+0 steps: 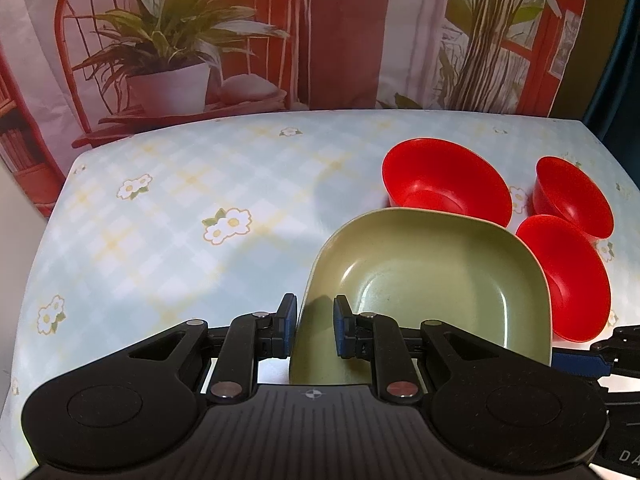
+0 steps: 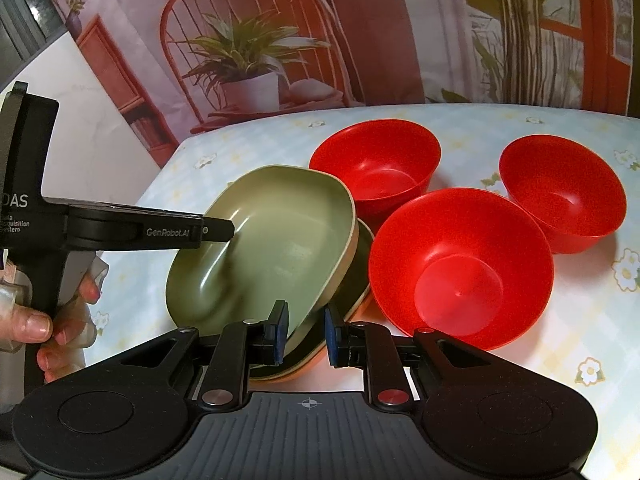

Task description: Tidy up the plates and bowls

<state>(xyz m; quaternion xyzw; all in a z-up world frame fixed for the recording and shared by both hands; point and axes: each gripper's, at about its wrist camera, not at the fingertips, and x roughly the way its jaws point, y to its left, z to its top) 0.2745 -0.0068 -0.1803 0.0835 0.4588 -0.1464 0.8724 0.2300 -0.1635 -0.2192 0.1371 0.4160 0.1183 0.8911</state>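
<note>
A green square plate is tilted, its near rim between the fingers of my left gripper, which is shut on it. In the right wrist view the same green plate leans over a darker plate with an orange rim that lies on the table. My right gripper is open, its fingers on either side of the plates' near edge. Three red bowls stand upright to the right.
The table has a pale blue checked cloth with flowers. A printed backdrop with a red chair and a plant hangs behind it. The left gripper's body and the hand holding it fill the left of the right wrist view.
</note>
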